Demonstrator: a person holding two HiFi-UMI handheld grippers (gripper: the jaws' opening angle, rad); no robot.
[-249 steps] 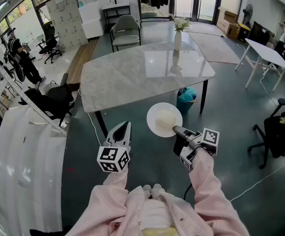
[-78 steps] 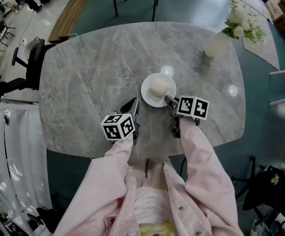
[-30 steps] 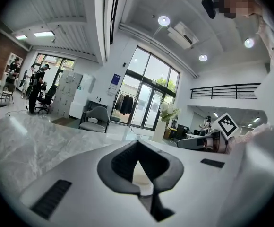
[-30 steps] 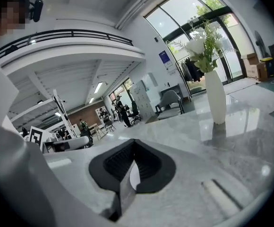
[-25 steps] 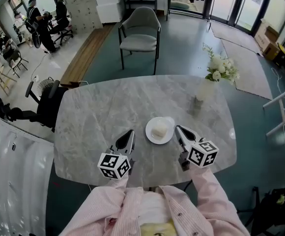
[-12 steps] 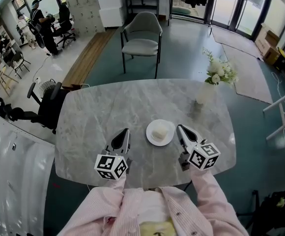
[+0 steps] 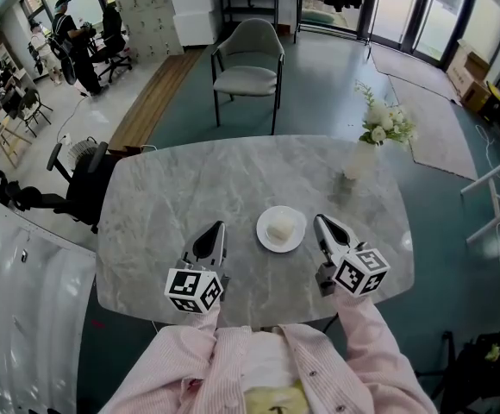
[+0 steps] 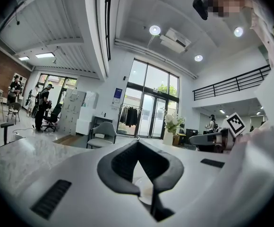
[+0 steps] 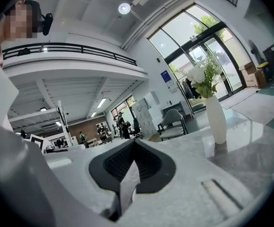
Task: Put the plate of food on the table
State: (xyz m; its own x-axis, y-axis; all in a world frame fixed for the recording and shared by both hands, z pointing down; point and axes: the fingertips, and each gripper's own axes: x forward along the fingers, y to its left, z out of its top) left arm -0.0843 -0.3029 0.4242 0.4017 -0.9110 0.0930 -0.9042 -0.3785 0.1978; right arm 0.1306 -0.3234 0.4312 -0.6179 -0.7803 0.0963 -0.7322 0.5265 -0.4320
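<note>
The white plate (image 7: 281, 228) with a pale lump of food (image 7: 280, 228) lies on the grey marble table (image 7: 190, 188), near its middle. My left gripper (image 7: 218, 226) hovers just left of the plate, shut, with nothing in it. My right gripper (image 7: 319, 219) hovers just right of the plate, apart from it, also shut and empty. In the left gripper view the left gripper (image 8: 137, 142) has its jaws meeting at a point; in the right gripper view the right gripper (image 9: 133, 141) shows the same.
A white vase with white flowers (image 7: 364, 149) stands at the table's far right; the vase (image 9: 217, 119) also shows in the right gripper view. A grey chair (image 7: 248, 63) stands behind the table, a black office chair (image 7: 78, 192) at its left. People (image 7: 69, 28) stand far back left.
Ten seconds ago my right gripper carried the plate; it has since set it on the table and let go. Over the last second both grippers lifted slightly beside the plate.
</note>
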